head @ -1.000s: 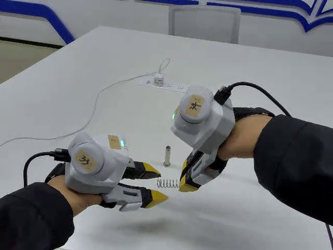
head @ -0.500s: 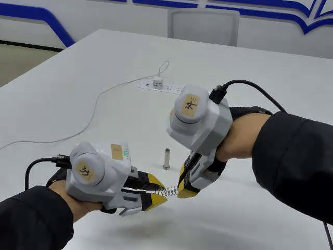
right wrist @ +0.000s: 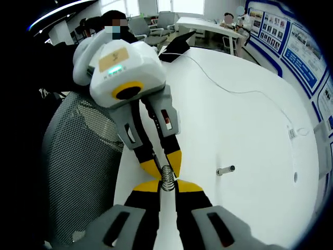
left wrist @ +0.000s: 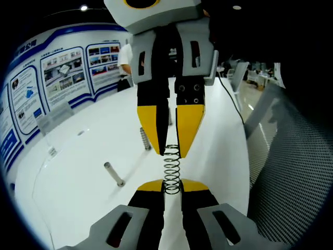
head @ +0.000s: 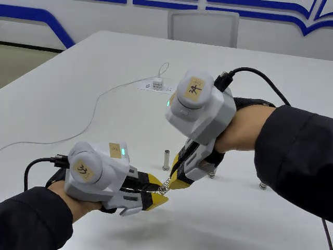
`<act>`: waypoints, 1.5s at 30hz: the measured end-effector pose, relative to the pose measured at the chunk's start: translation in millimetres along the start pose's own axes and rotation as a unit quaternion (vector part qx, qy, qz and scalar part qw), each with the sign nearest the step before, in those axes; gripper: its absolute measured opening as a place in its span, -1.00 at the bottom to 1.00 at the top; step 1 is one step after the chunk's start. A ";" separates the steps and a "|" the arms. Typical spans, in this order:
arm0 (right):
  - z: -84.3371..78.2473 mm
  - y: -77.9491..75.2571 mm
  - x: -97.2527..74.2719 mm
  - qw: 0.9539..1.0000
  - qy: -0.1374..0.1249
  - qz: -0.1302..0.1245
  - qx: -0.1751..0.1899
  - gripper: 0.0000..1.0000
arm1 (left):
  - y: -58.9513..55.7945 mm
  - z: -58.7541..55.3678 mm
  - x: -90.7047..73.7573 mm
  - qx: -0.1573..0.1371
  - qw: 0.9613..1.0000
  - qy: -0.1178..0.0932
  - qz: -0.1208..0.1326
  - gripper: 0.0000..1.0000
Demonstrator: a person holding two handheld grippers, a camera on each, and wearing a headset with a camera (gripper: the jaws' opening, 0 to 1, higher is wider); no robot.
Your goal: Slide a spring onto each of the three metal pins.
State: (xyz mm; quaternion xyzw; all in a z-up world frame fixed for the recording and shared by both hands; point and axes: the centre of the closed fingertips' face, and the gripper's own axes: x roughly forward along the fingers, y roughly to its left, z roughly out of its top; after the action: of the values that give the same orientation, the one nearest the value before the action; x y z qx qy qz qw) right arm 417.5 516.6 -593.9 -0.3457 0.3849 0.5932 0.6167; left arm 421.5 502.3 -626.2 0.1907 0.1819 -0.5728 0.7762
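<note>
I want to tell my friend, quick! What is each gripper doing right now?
Left gripper: jaws shut on one end of the spring.
Right gripper: jaws shut on the other end of the same spring.

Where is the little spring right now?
Head view, low centre: the spring is held between the left gripper and right gripper tips, just in front of the standing metal pin.

Tan round sticker (head: 84, 170), left white-and-yellow tool (head: 158, 191): handwritten dark marks, illegible. Tan sticker (head: 194, 89), right tool (head: 176, 183): likewise illegible. Blue-bordered wall posters (left wrist: 62, 65): print too small to read.
</note>
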 end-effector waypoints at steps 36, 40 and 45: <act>16.4 -7.6 -5.4 0.999 -0.041 -0.024 -0.002 -0.76 | 11.7 16.6 -7.8 -0.047 0.997 -0.055 0.015 -0.77; 16.8 -8.9 -7.2 0.999 -0.042 -0.023 -0.002 -0.76 | 14.5 15.2 -8.6 -0.055 0.997 -0.054 0.021 -0.71; 15.7 -12.9 -9.4 0.999 -0.040 -0.027 -0.001 -0.76 | 19.2 13.8 -10.5 -0.067 0.996 -0.054 0.030 -0.56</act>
State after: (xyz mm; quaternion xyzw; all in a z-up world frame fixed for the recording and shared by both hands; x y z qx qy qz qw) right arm 431.4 525.4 -578.7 -0.3325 0.3499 0.5902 0.6471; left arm 437.9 509.1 -607.4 0.1119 0.1720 -0.5453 0.8127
